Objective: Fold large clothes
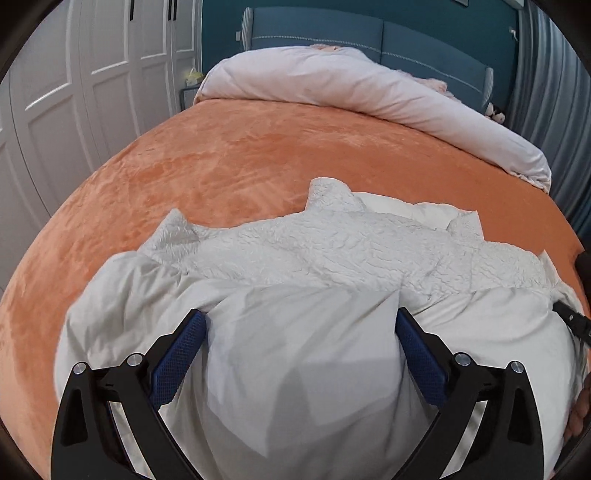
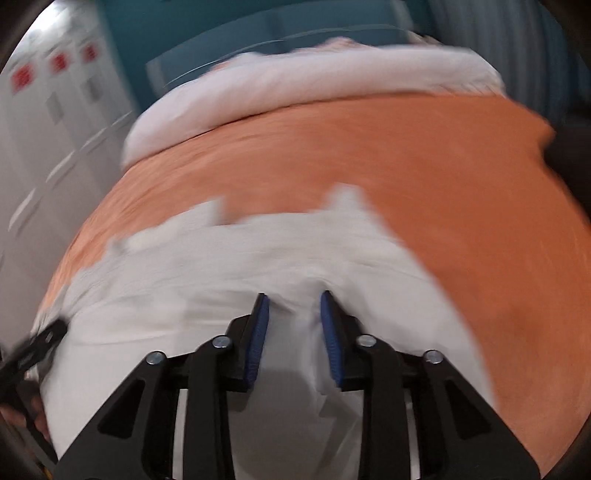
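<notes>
A large white garment [image 1: 295, 266] with a fleecy lining lies bunched on the orange bed cover [image 1: 240, 147]. My left gripper [image 1: 301, 321] is wide open with a smooth fold of the garment bulging between its blue pads [image 1: 181, 354]. The right wrist view is motion-blurred; there my right gripper [image 2: 294, 299] has its jaws partly closed around a ridge of the same white garment [image 2: 221, 266]. The right gripper's tip shows at the right edge of the left wrist view [image 1: 574, 321], and the left gripper shows at the left edge of the right wrist view [image 2: 33, 350].
A rolled pale pink duvet [image 1: 351, 85] lies across the head of the bed before a teal headboard [image 1: 369, 33]. White wardrobe doors [image 1: 74, 85] stand on the left. Grey curtains [image 1: 554, 74] hang at the right. Bare orange cover [image 2: 461, 184] lies beyond the garment.
</notes>
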### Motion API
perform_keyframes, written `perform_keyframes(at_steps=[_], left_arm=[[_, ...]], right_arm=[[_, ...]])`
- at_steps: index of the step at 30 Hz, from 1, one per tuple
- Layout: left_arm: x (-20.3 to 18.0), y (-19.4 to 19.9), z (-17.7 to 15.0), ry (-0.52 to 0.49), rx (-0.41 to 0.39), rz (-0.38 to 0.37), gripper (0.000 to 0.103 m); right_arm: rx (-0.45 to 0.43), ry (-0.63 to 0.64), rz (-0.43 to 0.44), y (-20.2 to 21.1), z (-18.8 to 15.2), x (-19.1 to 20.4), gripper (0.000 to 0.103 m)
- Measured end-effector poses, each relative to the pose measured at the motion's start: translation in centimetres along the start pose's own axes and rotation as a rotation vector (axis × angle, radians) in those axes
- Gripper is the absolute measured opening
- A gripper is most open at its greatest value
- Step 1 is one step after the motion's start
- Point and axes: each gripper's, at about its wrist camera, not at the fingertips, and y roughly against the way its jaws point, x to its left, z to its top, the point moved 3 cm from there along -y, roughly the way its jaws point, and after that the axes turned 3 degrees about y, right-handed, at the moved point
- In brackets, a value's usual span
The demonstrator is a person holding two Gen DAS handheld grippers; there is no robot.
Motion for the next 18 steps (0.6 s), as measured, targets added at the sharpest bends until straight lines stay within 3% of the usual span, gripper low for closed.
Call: perform_keyframes(at_steps=[3,8,14,18], left_arm=[[-1.0,-0.4,-1.3,0.006,-0.022,0.000,0.098],[-1.7,-1.1,-2.0,-0.005,-0.049,0.017,0.098],[-2.0,-1.4,-2.2,-0.022,-0.043,0.039,0.098],[-1.5,0.8,-1.8,-0.007,-0.020,0.063,0.098]], right_arm=[[-0.021,-0.046,0.046,-0.7,-1.5,-1.9,0.002],[-0.048,0.069,-0.071,-1.8,-2.2,0.4,0.002],[-0.040,0.059,-0.064,-1.4,-2.3,-0.5,0.002],[0.011,0.089,-0.107,-0.5,-1.8,-0.2,0.006]])
